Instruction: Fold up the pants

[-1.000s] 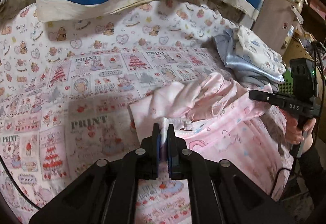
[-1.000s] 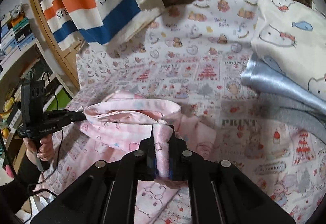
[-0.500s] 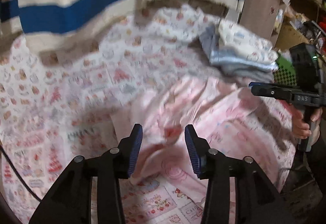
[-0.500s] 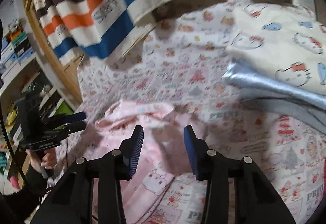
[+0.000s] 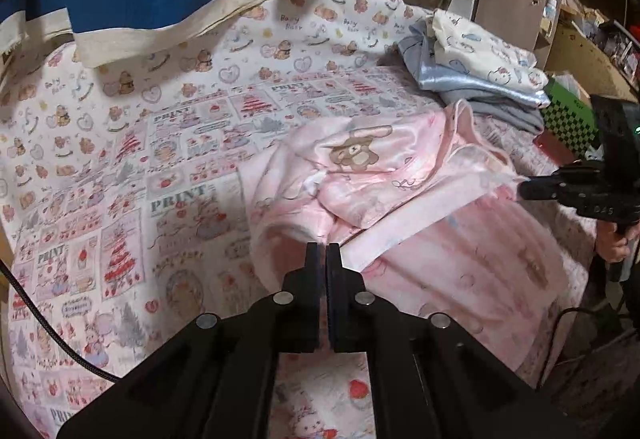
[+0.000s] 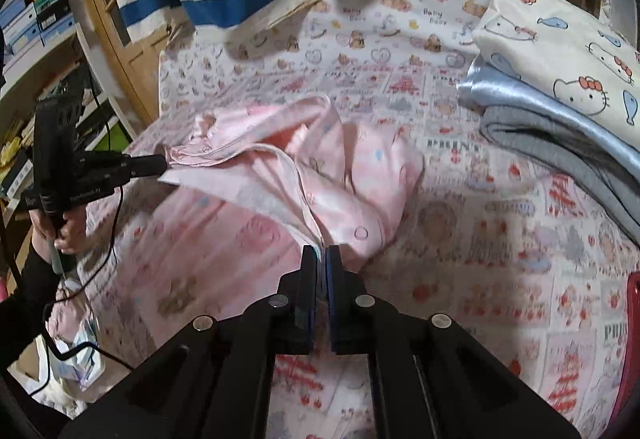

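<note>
Pink pants: bunched in a heap on your patterned bedsheet, bear print uppermost, one edge stretched in a taut line between your two grippers. A second ago the cloth sat lower and more crumpled in front of each camera; half a second ago it lay loose under spread jaws.

Left gripper: jaws have just been closing and now stand nearly together. From its own camera no cloth shows in the slit, but the right wrist view shows its tips pinching the pants' edge. Half a second ago these jaws stood wide with nothing in them.

Right gripper: jaws have just been closing, now clamped on a thin fold of pink cloth rising from between the pads. Earlier it held a thicker roll.

Folded stack: cat-print, blue satin, grey, beside the pants, apart from them.
</note>
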The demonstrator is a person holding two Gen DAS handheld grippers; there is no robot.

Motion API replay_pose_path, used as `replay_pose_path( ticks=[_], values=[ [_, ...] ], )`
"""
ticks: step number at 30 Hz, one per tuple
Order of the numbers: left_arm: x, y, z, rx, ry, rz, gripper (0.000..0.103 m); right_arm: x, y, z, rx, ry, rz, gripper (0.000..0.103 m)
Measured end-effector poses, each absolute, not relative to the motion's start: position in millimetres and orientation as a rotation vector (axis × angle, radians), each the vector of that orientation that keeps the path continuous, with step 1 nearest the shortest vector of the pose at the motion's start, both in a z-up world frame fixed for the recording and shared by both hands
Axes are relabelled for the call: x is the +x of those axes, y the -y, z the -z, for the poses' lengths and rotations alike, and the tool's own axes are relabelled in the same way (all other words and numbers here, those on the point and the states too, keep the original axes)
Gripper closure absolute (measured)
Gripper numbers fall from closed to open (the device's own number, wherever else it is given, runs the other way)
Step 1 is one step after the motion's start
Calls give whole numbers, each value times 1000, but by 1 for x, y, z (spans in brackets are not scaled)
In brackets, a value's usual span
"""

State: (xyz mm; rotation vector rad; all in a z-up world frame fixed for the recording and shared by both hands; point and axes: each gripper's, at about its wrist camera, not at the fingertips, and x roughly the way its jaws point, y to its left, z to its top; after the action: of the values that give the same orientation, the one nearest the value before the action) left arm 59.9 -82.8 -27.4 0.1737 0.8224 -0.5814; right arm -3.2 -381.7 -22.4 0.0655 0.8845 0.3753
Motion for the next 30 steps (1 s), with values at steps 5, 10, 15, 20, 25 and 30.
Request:
replay_pose_path(
  ticks=[5,10,15,20,25,30],
  values=[
    [55,84,16,152,-772,592,76,-8,386,6,117,-848,-339,92],
    [58,109,6,171,-749,613,71,6,381,-14,102,-799,-260,76],
    [74,135,26,232,-843,572,69,24,368,-11,51,-823,-184,58],
    [79,138,32,252,-807,503,74,35,363,11,36,-907,-177,73],
    [71,125,16,200,-746,507,99,30,371,12,68,-882,-145,96],
    [61,101,0,169,-702,474,99,14,367,-8,12,-808,-133,98]
  ],
)
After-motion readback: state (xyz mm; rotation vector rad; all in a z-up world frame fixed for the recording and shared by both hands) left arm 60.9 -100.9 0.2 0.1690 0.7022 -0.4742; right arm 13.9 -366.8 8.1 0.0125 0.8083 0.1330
